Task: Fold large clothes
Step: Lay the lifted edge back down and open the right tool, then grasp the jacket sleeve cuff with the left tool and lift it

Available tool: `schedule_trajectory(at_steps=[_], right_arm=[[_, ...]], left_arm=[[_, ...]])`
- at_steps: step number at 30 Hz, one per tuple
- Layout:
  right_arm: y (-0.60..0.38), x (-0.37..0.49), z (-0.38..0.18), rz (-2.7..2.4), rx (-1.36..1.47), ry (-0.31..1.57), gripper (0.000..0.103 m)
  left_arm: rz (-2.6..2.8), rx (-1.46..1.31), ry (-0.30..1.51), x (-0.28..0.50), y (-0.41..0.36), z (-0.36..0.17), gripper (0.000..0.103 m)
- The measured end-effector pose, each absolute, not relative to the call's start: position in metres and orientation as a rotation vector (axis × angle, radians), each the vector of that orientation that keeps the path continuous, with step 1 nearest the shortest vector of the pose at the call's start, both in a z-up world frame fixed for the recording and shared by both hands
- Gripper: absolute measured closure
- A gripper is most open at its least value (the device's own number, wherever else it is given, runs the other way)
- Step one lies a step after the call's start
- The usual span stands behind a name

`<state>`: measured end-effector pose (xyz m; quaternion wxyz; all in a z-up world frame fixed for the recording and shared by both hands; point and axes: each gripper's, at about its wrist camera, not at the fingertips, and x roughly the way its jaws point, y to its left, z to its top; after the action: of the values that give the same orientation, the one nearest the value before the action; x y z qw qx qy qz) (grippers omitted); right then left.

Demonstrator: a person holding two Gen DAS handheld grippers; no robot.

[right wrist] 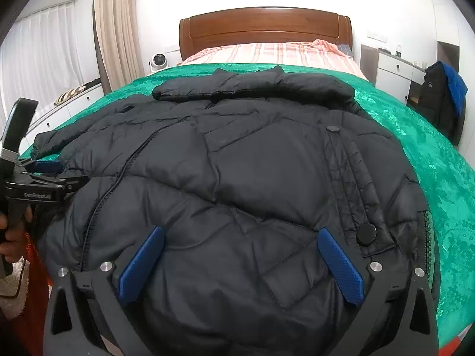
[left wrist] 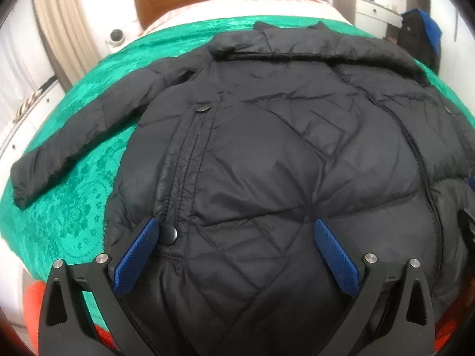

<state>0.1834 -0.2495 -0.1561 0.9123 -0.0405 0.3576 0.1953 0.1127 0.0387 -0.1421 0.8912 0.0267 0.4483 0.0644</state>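
A large black quilted puffer jacket point(left wrist: 267, 148) lies front-up on a green bedspread point(left wrist: 77, 178), collar toward the headboard. One sleeve point(left wrist: 74, 142) stretches out to the left; the other sleeve point(right wrist: 252, 87) lies folded across the chest near the collar. My left gripper point(left wrist: 236, 228) is open just above the jacket's hem, beside a snap button point(left wrist: 169, 234). My right gripper point(right wrist: 240, 237) is open over the hem too, left of a snap button point(right wrist: 366, 233). The jacket also fills the right wrist view point(right wrist: 237, 178), where the left gripper point(right wrist: 49, 166) shows at the left edge.
The green bedspread point(right wrist: 430, 163) covers the near part of a bed with a striped pink sheet point(right wrist: 267, 52) and a wooden headboard point(right wrist: 264, 26). A white fan point(right wrist: 158, 60) and curtains point(right wrist: 115, 29) stand on the left, a white cabinet point(right wrist: 392, 71) and hanging dark clothes point(right wrist: 442, 101) on the right.
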Motion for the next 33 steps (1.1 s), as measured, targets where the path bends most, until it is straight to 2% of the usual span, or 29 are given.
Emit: schedule_trajectory(at_steps=[12, 17, 26, 33], right_arm=[[-0.247, 0.182, -0.158, 0.396, -0.096, 0.74, 0.0], [-0.246, 0.181, -0.159, 0.397, -0.096, 0.742, 0.0], [-0.244, 0.182, -0.16, 0.389, -0.108, 0.739, 0.0], [-0.242, 0.18, -0.161, 0.381, -0.121, 0.736, 0.0]], left_arm=[[0.075, -0.077, 0.842, 0.106, 0.056, -0.098, 0.0], [0.122, -0.189, 0.865, 0.114, 0.091, -0.095, 0.0], [0.386, -0.765, 0.836, 0.105, 0.268, -0.128, 0.0], [0.585, -0.989, 0.689, 0.091, 0.396, -0.163, 0.001]])
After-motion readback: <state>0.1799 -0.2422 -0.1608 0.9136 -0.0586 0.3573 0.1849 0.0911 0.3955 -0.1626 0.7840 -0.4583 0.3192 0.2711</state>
